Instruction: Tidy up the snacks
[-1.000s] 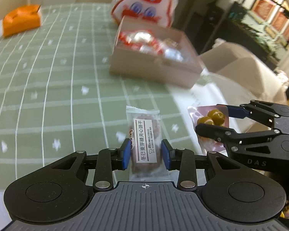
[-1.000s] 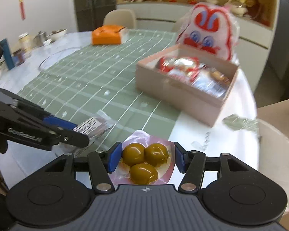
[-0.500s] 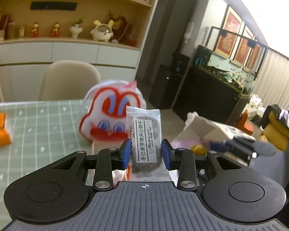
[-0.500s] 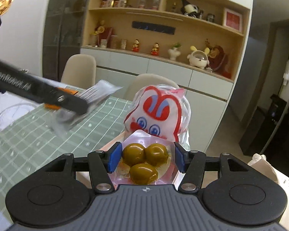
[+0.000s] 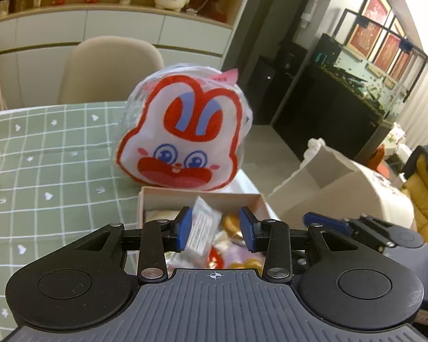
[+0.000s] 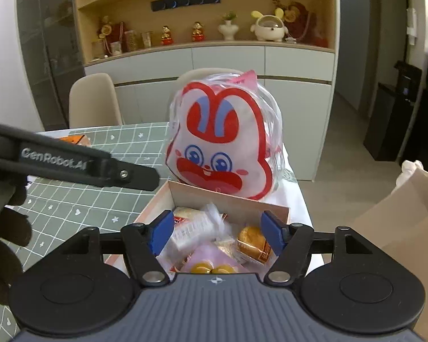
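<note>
Left wrist: both grippers' jaws gape empty above the snack box.

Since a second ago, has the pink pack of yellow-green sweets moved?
Yes. It has left the right gripper, whose jaws now stand open, and lies in the cardboard box in front of the rabbit bag, no longer at the table edge.

A second ago each hand-held gripper pinched a snack above the surface; now the left hand-held gripper and the right hand-held gripper both gape empty over the cardboard box. The biscuit packet lies inside it, and the pink pack of olives seems to rest among the other snacks
</note>
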Demonstrator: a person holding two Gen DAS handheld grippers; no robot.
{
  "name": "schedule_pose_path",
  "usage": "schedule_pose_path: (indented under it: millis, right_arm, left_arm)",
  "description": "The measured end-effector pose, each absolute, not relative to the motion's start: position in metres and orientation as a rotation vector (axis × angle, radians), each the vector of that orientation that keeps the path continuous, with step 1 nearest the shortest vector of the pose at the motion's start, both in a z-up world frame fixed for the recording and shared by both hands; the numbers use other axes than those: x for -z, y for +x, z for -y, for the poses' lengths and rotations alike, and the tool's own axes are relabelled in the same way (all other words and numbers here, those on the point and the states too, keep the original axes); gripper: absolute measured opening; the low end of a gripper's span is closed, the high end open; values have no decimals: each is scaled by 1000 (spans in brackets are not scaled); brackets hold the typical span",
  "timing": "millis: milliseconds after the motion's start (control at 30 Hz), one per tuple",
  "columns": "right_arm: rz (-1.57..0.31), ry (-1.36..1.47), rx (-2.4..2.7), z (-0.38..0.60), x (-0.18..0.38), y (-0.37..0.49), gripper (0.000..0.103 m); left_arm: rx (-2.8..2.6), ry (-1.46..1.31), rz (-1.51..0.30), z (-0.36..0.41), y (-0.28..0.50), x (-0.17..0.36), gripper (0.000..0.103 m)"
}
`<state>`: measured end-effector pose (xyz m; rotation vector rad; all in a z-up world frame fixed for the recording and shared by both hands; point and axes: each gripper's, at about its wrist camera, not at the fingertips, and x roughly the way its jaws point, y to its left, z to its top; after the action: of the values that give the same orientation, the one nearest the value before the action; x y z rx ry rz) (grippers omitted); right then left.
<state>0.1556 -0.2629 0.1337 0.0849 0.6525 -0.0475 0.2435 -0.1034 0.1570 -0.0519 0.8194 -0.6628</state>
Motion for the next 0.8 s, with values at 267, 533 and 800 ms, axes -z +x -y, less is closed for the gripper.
schedule_pose_path:
  millis: [267, 533, 800]
  right_arm:
    - [-621, 47, 178, 245, -142, 96, 74]
    - [-787, 150, 163, 229, -130, 16, 74]
    - [-839, 216, 137, 216, -136, -25, 74]
  left_arm:
    - [584, -35, -752, 64, 161, -165, 40]
    - [543, -10, -754, 42, 53, -152, 17]
    - [539, 49, -756, 43, 6, -155, 17]
